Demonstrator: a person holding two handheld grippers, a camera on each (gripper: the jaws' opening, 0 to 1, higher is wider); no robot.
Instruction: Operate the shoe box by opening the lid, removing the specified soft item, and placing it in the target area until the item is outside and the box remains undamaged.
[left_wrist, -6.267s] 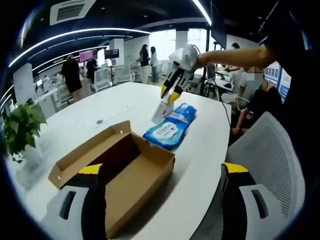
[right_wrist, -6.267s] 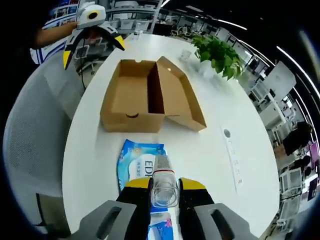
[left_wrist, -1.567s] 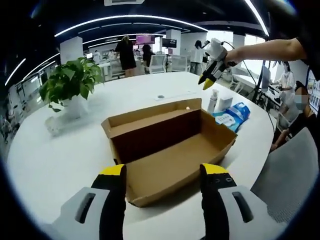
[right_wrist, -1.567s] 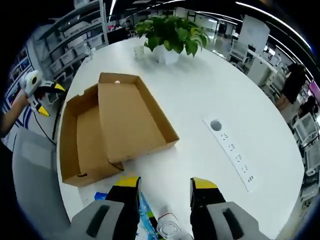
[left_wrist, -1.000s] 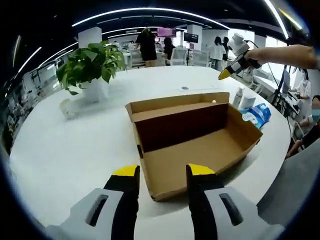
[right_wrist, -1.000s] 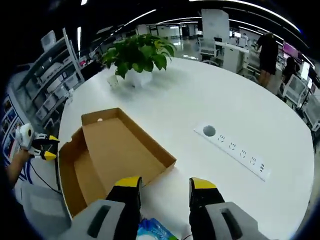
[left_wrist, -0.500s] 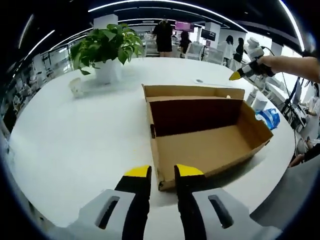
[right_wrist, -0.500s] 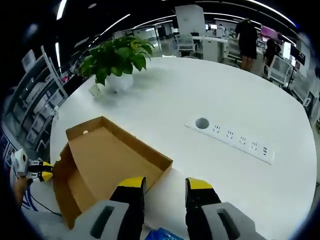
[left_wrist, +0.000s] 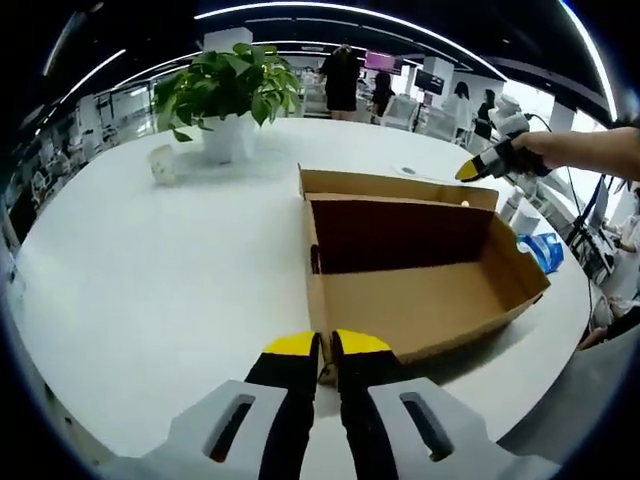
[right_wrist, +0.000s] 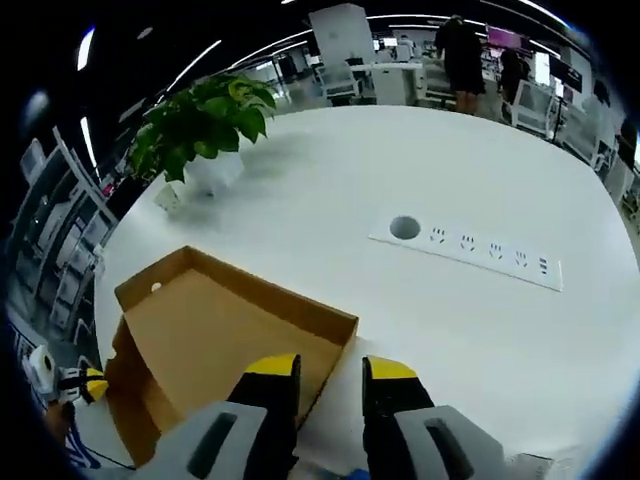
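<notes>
The brown cardboard shoe box (left_wrist: 420, 300) lies open and empty on the white table, its lid (left_wrist: 400, 185) folded back flat behind it. My left gripper (left_wrist: 323, 350) sits at the box's near corner, jaws closed to a narrow slit around the end wall's edge. In the right gripper view the lid (right_wrist: 220, 330) lies inside-up, and my right gripper (right_wrist: 330, 370) hovers open at its corner. That gripper (left_wrist: 490, 165) also shows in the left gripper view, over the lid's far corner. The blue soft pack (left_wrist: 537, 250) lies on the table beyond the box.
A potted plant (left_wrist: 228, 85) and a small cup (left_wrist: 160, 165) stand at the back left of the white table (left_wrist: 150, 270). A power strip (right_wrist: 470, 250) is set into the tabletop. A white bottle (left_wrist: 512, 208) stands near the pack. People stand in the office behind.
My left gripper's jaws have closed from wide apart to almost touching at the box's near corner. The right gripper has drawn in over the lid's corner, its jaws slightly narrower.
</notes>
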